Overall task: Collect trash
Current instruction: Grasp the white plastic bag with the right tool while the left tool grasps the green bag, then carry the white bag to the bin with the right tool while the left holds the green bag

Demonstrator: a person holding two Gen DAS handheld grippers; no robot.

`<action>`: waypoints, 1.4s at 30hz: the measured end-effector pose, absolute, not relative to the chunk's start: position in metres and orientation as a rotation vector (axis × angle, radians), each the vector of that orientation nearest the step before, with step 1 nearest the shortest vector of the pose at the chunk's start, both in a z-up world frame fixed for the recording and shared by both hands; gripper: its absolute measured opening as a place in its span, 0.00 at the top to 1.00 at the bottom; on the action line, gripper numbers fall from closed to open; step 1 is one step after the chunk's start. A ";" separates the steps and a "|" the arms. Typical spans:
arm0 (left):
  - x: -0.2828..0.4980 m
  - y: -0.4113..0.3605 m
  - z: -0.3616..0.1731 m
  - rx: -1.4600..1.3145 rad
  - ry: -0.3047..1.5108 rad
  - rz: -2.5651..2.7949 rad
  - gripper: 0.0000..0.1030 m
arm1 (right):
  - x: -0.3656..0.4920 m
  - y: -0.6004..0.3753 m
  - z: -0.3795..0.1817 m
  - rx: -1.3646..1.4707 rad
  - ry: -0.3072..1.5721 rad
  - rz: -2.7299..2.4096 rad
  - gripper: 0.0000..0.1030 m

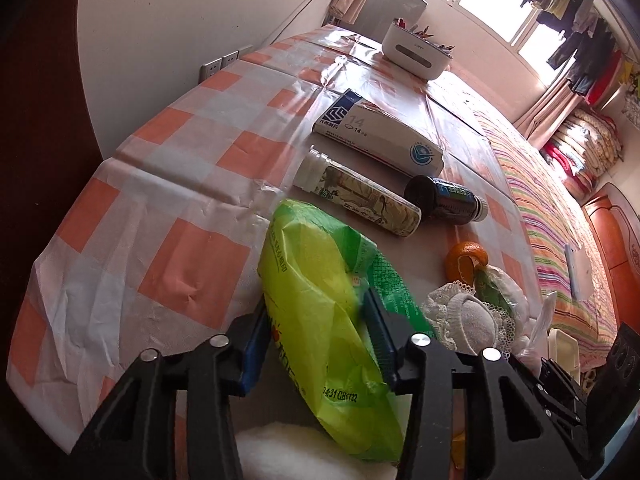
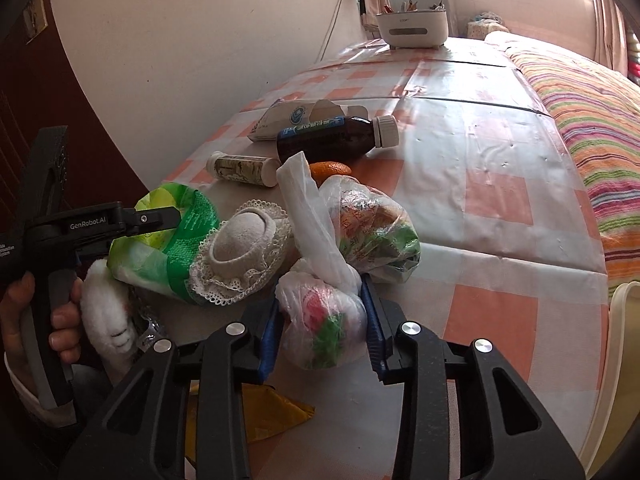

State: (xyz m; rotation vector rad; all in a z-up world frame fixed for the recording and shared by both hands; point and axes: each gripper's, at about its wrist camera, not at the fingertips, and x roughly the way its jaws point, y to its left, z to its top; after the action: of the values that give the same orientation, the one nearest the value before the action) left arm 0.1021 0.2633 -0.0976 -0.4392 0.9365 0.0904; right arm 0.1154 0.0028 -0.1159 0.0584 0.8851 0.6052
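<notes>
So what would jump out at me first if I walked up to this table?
Probably the bright green bag, crumpled near the table's front edge with the left gripper closed on it. Just right of it, the right gripper straddles a knotted clear plastic bag of scraps, its fingers either side. Behind them a dark brown bottle lies on its side on the orange-checked tablecloth.

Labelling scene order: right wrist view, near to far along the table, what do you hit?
Tied plastic bag between the right gripper fingers → lace coaster → patterned tube → dark bottle → carton → white caddy.
</notes>
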 end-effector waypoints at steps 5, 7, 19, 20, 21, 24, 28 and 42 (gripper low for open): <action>0.101 0.260 -0.091 -0.398 0.872 0.097 0.76 | 0.112 -0.007 -0.110 0.078 0.850 0.583 0.67; 0.098 0.257 -0.085 -0.368 0.837 0.114 0.78 | 0.111 -0.012 -0.106 0.090 0.830 0.574 0.67; 0.087 0.237 -0.046 -0.302 0.663 0.128 0.81 | 0.110 -0.034 -0.094 0.138 0.767 0.527 0.67; 0.086 0.236 -0.044 -0.303 0.656 0.126 0.81 | 0.110 -0.035 -0.094 0.140 0.765 0.525 0.67; 0.085 0.234 -0.043 -0.305 0.647 0.124 0.81 | 0.109 -0.037 -0.093 0.145 0.762 0.523 0.67; 0.083 0.230 -0.036 -0.310 0.617 0.117 0.81 | 0.108 -0.042 -0.091 0.153 0.749 0.515 0.67; 0.081 0.224 -0.028 -0.317 0.581 0.102 0.81 | 0.105 -0.050 -0.089 0.167 0.735 0.504 0.67; 0.080 0.169 -0.012 -0.267 0.538 -0.029 0.81 | 0.097 -0.085 -0.081 0.204 0.702 0.438 0.67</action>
State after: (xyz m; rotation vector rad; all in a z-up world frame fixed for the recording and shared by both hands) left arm 0.0798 0.1687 -0.0116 -0.2670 0.5376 -0.0286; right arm 0.0967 -0.0853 -0.0807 0.2040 0.7021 0.4379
